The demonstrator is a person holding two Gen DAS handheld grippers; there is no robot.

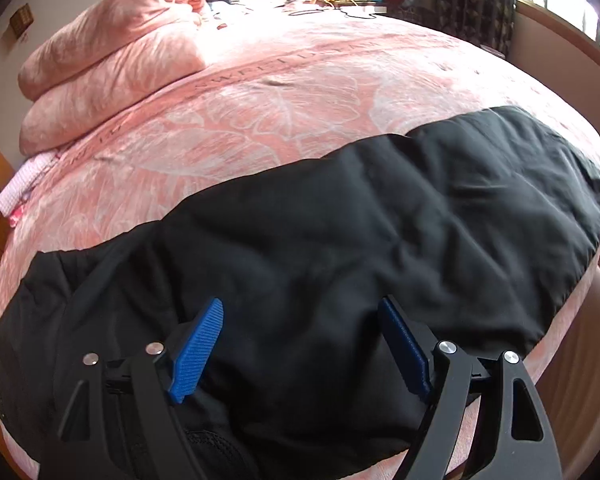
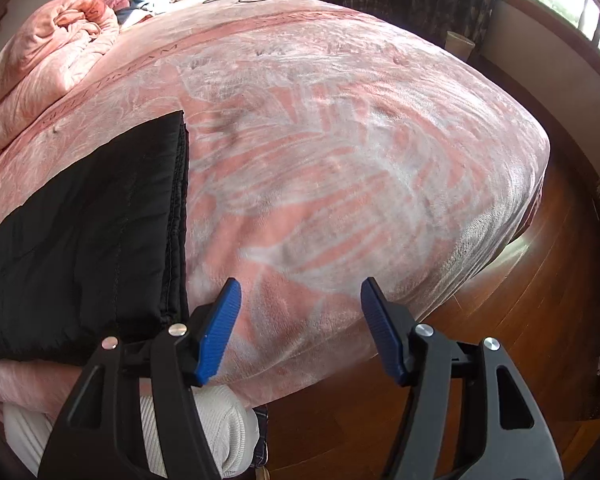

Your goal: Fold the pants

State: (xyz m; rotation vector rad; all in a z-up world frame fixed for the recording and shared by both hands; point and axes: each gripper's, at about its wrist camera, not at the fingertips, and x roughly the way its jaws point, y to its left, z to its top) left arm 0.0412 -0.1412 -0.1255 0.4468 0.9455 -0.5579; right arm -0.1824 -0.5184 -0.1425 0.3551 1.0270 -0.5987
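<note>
Right wrist view: the black pants lie lengthwise along the pink bed's near edge, their hem left of the right gripper, whose jaws stand spread and empty, while the left gripper, also spread, hovers directly over them.

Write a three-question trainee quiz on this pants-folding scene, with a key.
1. True or false: the left tool grips the pants.
2. What lies under the right tool? A) pants B) bedspread C) quilt
3. Fill in: the pants' hem end lies to the ___ of the right tool in its view.

Key:
1. False: its blue pads stand apart above the cloth, nothing pinched.
2. B: bare pink bedspread shows between the open pads.
3. Left.
</note>
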